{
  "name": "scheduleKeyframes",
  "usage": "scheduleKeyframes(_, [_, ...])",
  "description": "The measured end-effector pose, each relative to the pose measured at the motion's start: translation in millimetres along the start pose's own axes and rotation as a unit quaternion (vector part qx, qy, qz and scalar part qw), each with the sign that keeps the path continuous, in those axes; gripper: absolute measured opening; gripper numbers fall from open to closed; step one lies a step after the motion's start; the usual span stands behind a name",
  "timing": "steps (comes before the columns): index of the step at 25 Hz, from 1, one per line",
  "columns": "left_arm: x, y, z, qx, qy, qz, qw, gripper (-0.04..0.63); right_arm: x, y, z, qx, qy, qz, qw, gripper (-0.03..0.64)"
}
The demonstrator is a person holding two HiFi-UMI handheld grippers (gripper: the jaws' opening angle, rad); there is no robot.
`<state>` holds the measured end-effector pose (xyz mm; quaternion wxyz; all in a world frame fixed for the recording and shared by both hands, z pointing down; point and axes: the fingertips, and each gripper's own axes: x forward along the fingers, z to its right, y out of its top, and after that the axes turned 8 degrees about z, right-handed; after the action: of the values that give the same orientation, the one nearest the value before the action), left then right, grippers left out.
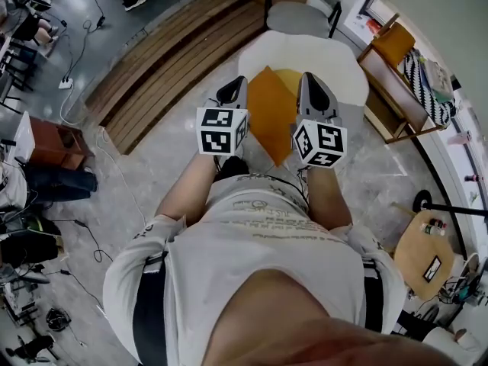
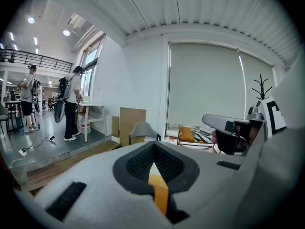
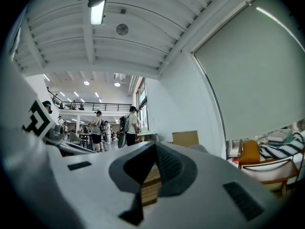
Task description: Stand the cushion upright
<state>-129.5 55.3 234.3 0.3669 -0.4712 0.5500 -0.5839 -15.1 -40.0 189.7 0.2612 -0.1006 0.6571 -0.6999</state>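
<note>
- Left gripper (image 1: 235, 90): jaws together, empty, reaching forward just left of the orange square fabric cushion (image 1: 272, 114).
- Right gripper (image 1: 313, 90): jaws together, empty, just right of it.
- The cushion is at the near edge of the pale rounded seat (image 1: 320, 56).

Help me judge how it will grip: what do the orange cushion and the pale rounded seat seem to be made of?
Orange cushion: probably woven fabric over a soft filling. It looks matte and evenly coloured, with no shine and flat, straight edges. Pale seat: likely upholstered in off-white cloth, given its rounded, padded outline and lack of gloss. The weave is too small to make out on either.
</note>
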Motion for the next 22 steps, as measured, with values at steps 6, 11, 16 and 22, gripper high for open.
scheduleKeyframes(6, [34,9,-20,-0.007,-0.013,-0.001,0.9999,0.020,33,-2,10,-0.011,-0.014,-0.007,1.000,0.028])
scheduleKeyframes(11, [62,12,-50,-0.017,-0.022,-0.007,0.9996,0.020,63,-7,11,-0.018,-0.030,-0.013,0.999,0.028])
scheduleKeyframes(16, [94,19,-69,-0.022,-0.046,-0.011,0.9986,0.020,85,-14,21,-0.027,-0.061,-0.020,0.998,0.028])
scheduleKeyframes(22, [129,17,-92,-0.026,-0.077,-0.016,0.9966,0.020,117,-24,21,-0.042,-0.087,-0.024,0.995,0.028])
